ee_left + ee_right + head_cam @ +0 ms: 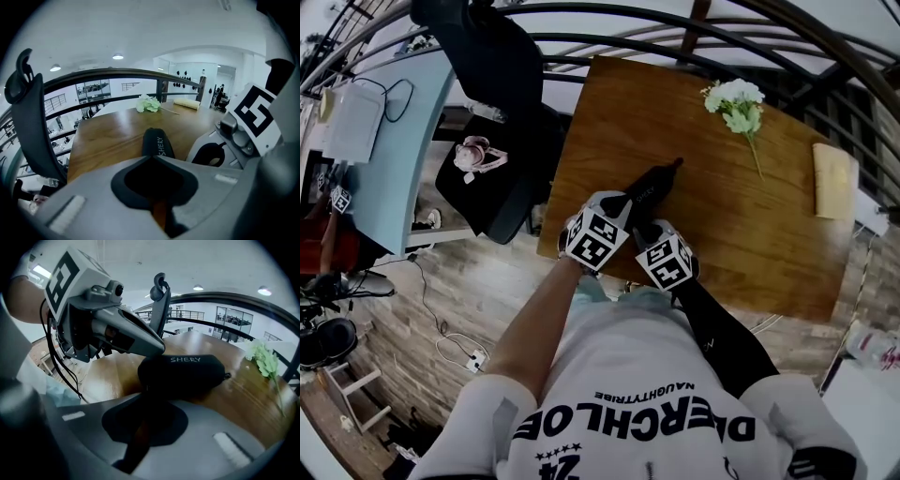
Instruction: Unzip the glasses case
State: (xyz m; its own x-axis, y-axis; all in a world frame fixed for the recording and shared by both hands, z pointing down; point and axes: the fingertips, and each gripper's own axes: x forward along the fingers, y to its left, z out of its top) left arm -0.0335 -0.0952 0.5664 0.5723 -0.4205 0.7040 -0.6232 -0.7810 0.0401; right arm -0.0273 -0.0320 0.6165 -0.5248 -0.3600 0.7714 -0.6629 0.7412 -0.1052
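The left tool (152, 158) and right tool (145, 391), each with jaws closed together, pinch the near end of the black glasses case (657, 182). The case lies towards the front of the wooden table (703, 225), with white flowers (736, 103) well beyond.

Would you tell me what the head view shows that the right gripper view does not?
Head view only: pink headphones and a yellowish pad. Right gripper view only: the word SHERY and ceiling lights. Both: the case, flowers, left gripper and table.
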